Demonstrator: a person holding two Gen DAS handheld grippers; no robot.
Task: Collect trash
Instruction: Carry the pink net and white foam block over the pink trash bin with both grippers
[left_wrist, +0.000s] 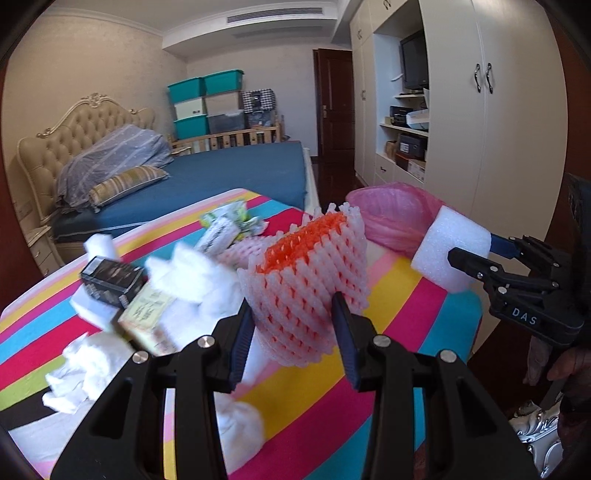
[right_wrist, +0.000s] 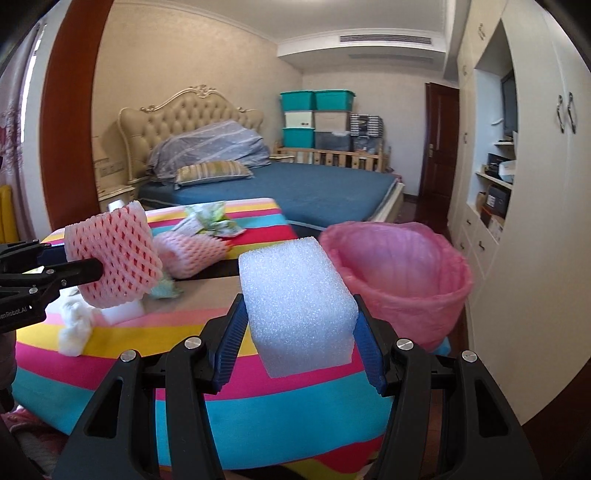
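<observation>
My left gripper (left_wrist: 295, 328) is shut on a pink foam fruit net (left_wrist: 310, 280) and holds it above the striped table (left_wrist: 399, 295); the net also shows in the right wrist view (right_wrist: 114, 258). My right gripper (right_wrist: 299, 343) is shut on a white foam block (right_wrist: 299, 302), held just left of the pink-lined trash bin (right_wrist: 402, 280). In the left wrist view the block (left_wrist: 450, 247) and the right gripper (left_wrist: 476, 254) are at the right, beside the bin (left_wrist: 391, 214).
On the table lie crumpled white tissues (left_wrist: 85, 365), a black box (left_wrist: 110, 280), a yellow carton (left_wrist: 147, 317), a green-white wrapper (left_wrist: 229, 221), another pink foam net (right_wrist: 192, 251) and a white block (right_wrist: 122, 310). A bed (right_wrist: 314, 188) and wardrobe (right_wrist: 535, 221) stand behind.
</observation>
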